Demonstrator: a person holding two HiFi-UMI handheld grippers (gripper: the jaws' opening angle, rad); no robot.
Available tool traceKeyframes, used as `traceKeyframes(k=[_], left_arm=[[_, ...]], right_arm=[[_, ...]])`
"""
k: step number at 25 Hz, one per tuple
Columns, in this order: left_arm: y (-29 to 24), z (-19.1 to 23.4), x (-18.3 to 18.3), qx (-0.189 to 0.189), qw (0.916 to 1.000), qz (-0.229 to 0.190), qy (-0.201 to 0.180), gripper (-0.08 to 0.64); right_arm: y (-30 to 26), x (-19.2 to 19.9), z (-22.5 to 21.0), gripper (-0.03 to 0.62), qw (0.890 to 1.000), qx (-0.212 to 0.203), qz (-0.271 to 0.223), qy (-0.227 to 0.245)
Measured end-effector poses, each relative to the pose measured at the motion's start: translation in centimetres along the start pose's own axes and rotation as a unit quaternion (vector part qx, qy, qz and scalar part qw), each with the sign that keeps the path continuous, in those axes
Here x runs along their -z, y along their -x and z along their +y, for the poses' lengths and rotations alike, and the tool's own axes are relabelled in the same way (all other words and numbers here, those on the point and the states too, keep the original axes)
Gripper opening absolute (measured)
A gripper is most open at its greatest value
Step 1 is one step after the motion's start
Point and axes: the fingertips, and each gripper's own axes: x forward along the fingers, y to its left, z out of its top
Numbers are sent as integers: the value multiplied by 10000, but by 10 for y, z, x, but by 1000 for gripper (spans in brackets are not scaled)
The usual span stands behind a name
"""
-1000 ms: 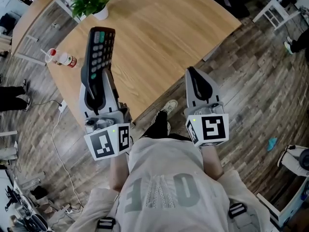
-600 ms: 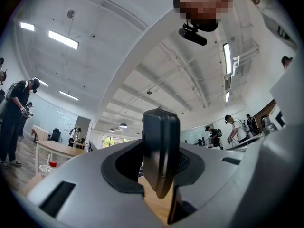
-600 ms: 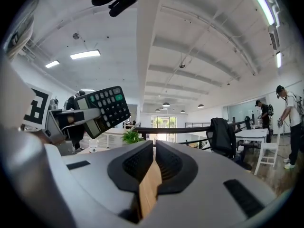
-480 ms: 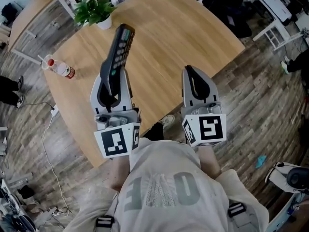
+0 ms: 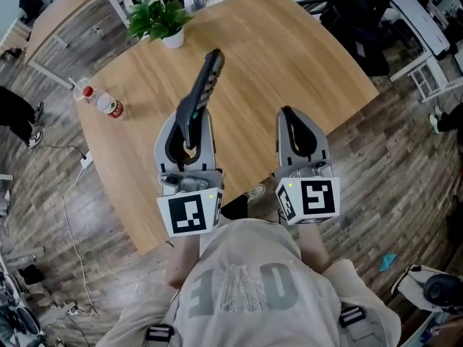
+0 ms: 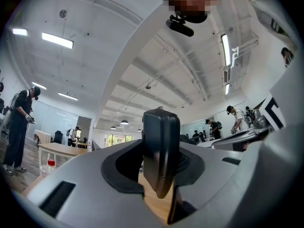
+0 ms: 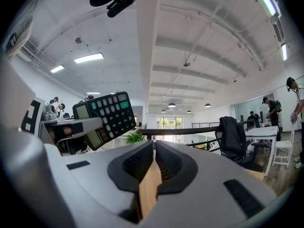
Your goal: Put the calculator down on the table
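the left gripper (image 5: 190,123) is clamped on the near end of the calculator (image 5: 205,87), its two jaws pressing on the calculator's faces, so the black slab stands on edge and juts out forward over the wooden table (image 5: 282,56), held up in the air and not resting on it. from above only its thin side and a sliver of keys can be seen; the gripped end is buried between the jaws. in the left gripper view the calculator (image 6: 160,156) is end-on and fills the gap, hiding most of what lies ahead. the keypad and display show only from the right gripper view (image 7: 105,118), tilted, with the lower end cut off behind the left gripper's body. the right gripper (image 5: 292,118) hovers beside it over the table's near edge, jaws drawn together with nothing in them, just a slit of tabletop between. farther off stand a potted plant (image 5: 160,20) and a red-capped bottle (image 5: 105,103) lying on its side, label too small to read.
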Motion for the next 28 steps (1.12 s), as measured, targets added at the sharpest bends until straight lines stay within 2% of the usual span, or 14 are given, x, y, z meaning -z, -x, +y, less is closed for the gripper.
traceKeyframes(k=[9, 13, 21, 23, 25, 28], left_arm=[[1, -3, 3, 2, 10000, 97, 8, 121], [4, -9, 7, -17, 9999, 168, -31, 121], [-8, 3, 14, -39, 9980, 395, -499, 121], [-21, 4, 14, 184, 9958, 552, -708, 121], [-41, 2, 17, 594, 9905, 788, -962, 121], [-67, -3, 28, 1278, 9753, 1451, -1071, 121]], right_arm=[[10, 1, -1, 21, 9996, 121, -42, -244], [13, 1, 2, 21, 9997, 54, -42, -238], [4, -4, 12, 21, 9999, -113, -64, -91], [3, -3, 9, 21, 9999, -108, -60, -90], [2, -1, 4, 21, 9999, -74, -37, -111], [1, 2, -2, 21, 9999, -28, 21, -149]])
